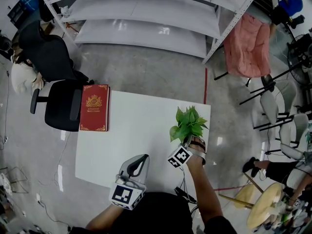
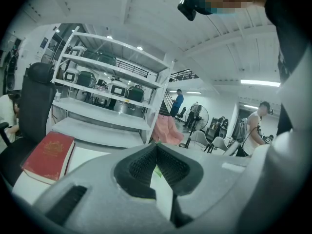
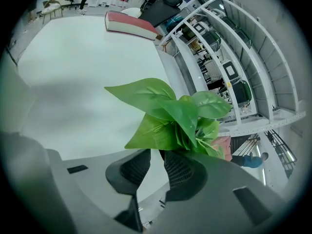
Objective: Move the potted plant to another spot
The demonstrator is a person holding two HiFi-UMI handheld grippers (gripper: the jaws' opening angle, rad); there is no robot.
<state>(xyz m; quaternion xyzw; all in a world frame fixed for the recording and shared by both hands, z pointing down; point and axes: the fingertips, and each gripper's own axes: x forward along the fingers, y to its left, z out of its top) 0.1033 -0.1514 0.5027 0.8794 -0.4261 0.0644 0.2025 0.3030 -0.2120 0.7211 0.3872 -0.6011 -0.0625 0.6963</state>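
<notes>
We see a red book [image 1: 94, 107] on the table's [image 1: 141, 130] far-left corner. Left hand-held gripper [image 1: 140, 161] is over the near edge, jaws pressed together, nothing between them. Right hand-held gripper [image 1: 189, 144] is clamped on the potted plant [image 1: 188, 123] just under the leaves, by the table's right edge. Pot is hidden behind the jaws, so we can't tell if it touches the table.
</notes>
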